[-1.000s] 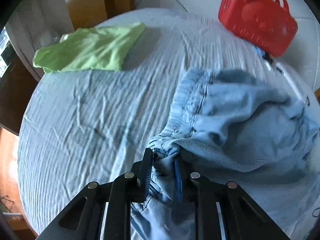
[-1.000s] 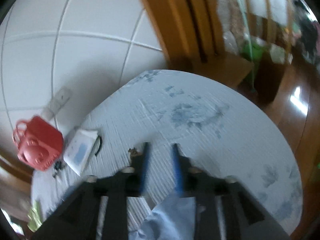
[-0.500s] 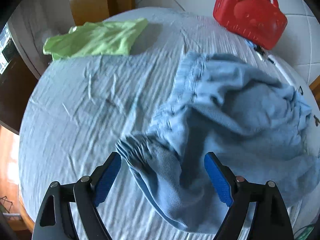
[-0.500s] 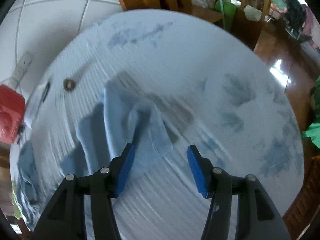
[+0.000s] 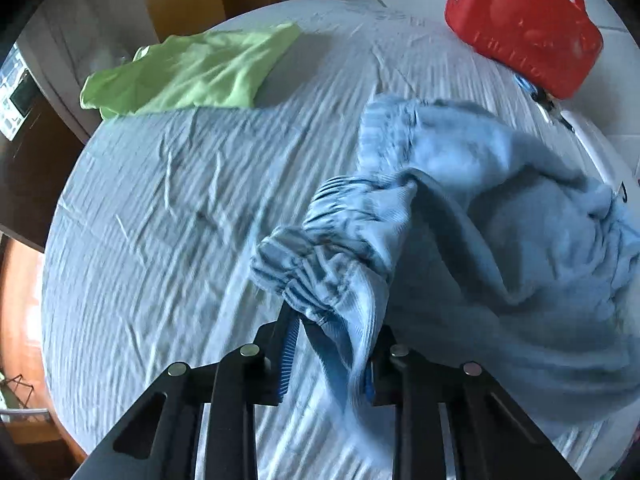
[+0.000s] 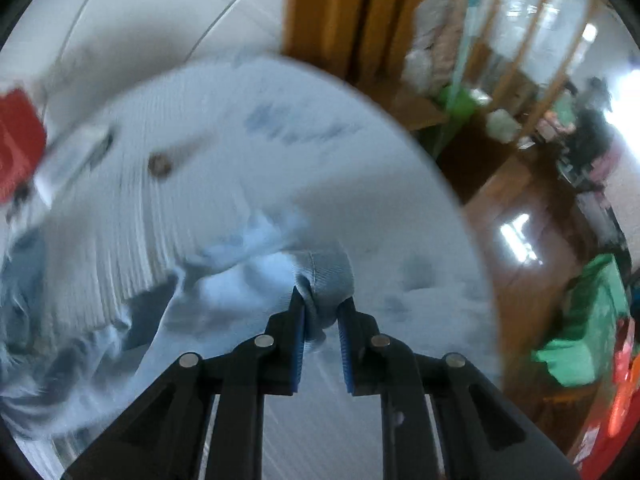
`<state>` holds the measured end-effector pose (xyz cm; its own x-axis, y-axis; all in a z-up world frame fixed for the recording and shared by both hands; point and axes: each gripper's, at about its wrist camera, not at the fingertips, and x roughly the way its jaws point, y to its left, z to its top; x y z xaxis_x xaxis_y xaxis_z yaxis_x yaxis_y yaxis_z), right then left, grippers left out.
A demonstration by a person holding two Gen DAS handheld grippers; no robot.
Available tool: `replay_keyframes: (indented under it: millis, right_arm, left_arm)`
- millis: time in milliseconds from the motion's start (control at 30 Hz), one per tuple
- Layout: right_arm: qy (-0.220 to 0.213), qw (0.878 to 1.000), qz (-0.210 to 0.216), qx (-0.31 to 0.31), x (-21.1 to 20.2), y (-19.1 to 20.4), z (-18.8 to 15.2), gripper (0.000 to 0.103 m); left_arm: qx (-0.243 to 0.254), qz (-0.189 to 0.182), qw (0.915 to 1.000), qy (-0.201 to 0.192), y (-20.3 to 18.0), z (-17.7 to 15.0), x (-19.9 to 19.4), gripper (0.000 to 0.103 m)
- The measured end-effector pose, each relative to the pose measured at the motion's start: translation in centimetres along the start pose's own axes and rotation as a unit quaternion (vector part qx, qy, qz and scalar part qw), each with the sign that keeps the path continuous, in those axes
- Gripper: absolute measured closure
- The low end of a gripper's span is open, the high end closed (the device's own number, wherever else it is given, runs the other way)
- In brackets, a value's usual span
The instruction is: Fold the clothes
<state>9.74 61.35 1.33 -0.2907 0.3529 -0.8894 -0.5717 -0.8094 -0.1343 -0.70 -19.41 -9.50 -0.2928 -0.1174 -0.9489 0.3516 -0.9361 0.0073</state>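
Light blue trousers [image 5: 500, 216] lie crumpled on the round table's pale blue cloth [image 5: 168, 216], at the right of the left wrist view. My left gripper [image 5: 328, 340] is shut on the elastic waistband [image 5: 316, 264] of the trousers. In the right wrist view, which is blurred, my right gripper [image 6: 322, 320] is shut on a hem end of the trousers [image 6: 326, 276], with the rest of the fabric [image 6: 120, 320] trailing to the left.
A folded green shirt [image 5: 192, 72] lies at the table's far left edge. A red plastic basket [image 5: 524, 24] stands at the far right edge. A white box [image 6: 72, 160] and a small brown ring [image 6: 159, 165] lie on the cloth. Wooden furniture and floor surround the table.
Half a second ago both grippers were open over the trousers. Now each has closed on fabric: the left on the waistband, the right on a hem end.
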Motion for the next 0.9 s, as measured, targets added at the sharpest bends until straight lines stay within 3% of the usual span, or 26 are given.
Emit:
replay_keyframes:
  millis: [67,100,167,200,233,267,333,467,567,733,900]
  right_arm:
    - [0.019,1.0,-0.008,0.008,-2.0,-2.6,-0.2,0.088]
    - [0.052,0.999,-0.011,0.001,-1.5,-3.3,-0.9,0.086]
    - [0.098,0.995,-0.027,-0.009,-0.1,-3.9,-2.2,0.07]
    - [0.114,0.993,-0.036,-0.009,0.8,-4.1,-3.2,0.056]
    - [0.129,0.991,-0.045,-0.009,1.7,-4.4,-4.1,0.045]
    - [0.135,0.99,-0.047,-0.007,2.2,-4.4,-4.7,0.043]
    - [0.124,0.992,-0.031,0.003,2.4,-3.9,-4.9,0.043]
    - [0.061,0.996,0.062,0.0,0.8,0.1,-3.9,0.042]
    - [0.027,0.988,0.149,-0.013,0.3,5.4,-2.7,0.042]
    - [0.03,0.966,0.25,-0.062,1.6,16.2,-1.8,0.042]
    - [0.05,0.946,0.306,-0.096,4.0,26.2,-2.6,0.042]
  left_arm:
    - [-0.002,-0.022,0.9996,0.02,0.0,0.1,-0.3,0.076]
    - [0.013,-0.017,0.9995,0.025,-0.2,-0.1,-0.3,0.076]
    - [0.049,-0.011,0.998,0.038,-0.7,-1.1,-0.7,0.074]
    - [0.06,-0.008,0.9973,0.041,-0.7,-1.5,-1.0,0.071]
    - [0.068,-0.005,0.9967,0.044,-0.6,-1.8,-1.3,0.057]
    - [0.074,0.0,0.9966,0.037,-0.5,-1.9,-2.0,0.033]
    - [0.083,0.01,0.9965,0.006,-0.3,-1.5,-4.0,0.011]
    - [0.09,-0.006,0.9946,-0.051,-0.9,0.9,-6.9,0.009]
    - [0.098,-0.019,0.9922,-0.075,-2.4,3.3,-6.5,0.009]
    - [0.104,-0.001,0.9915,-0.079,-4.2,6.5,-2.6,0.009]
    - [0.106,0.008,0.991,-0.081,-5.1,7.1,0.5,0.009]
